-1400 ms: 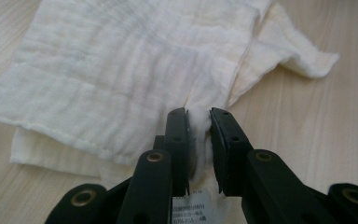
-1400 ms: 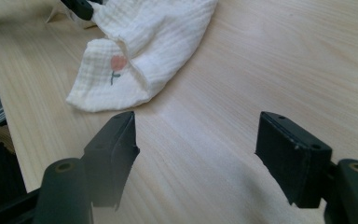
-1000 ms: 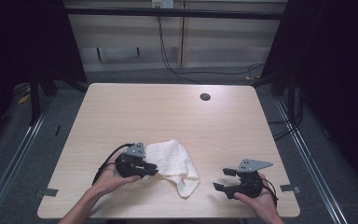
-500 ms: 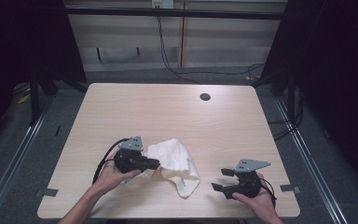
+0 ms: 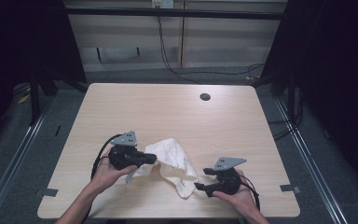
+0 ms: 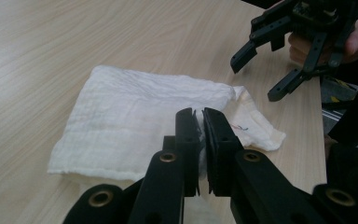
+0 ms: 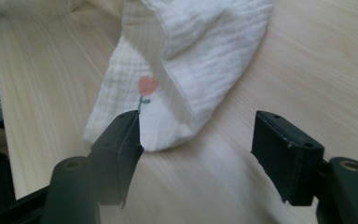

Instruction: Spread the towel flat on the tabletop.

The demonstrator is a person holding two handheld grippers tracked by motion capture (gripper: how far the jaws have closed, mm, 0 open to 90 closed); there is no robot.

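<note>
A white crinkled cloth (image 5: 173,161) lies rumpled on the wooden table (image 5: 168,116) near its front edge. My left gripper (image 5: 153,159) is shut on the cloth's left edge; in the left gripper view the jaws pinch a fold of the cloth (image 6: 135,116) at the left gripper's tips (image 6: 199,122). My right gripper (image 5: 200,180) stands open just right of the cloth's lower corner. In the right gripper view that corner of the cloth (image 7: 191,46), with a small pink tulip (image 7: 147,87) stitched on it, lies between the right gripper's (image 7: 198,137) jaws, nearer the left one. The right gripper (image 6: 284,56) also appears open in the left gripper view.
A round dark cable hole (image 5: 205,97) sits at the table's far right. The floor beyond has cables and dark frame posts on both sides. Bare wood stretches across the far half of the table.
My left gripper has drawn slightly left and back with the cloth's edge, so the cloth has bunched up. The right gripper has hardly moved.
</note>
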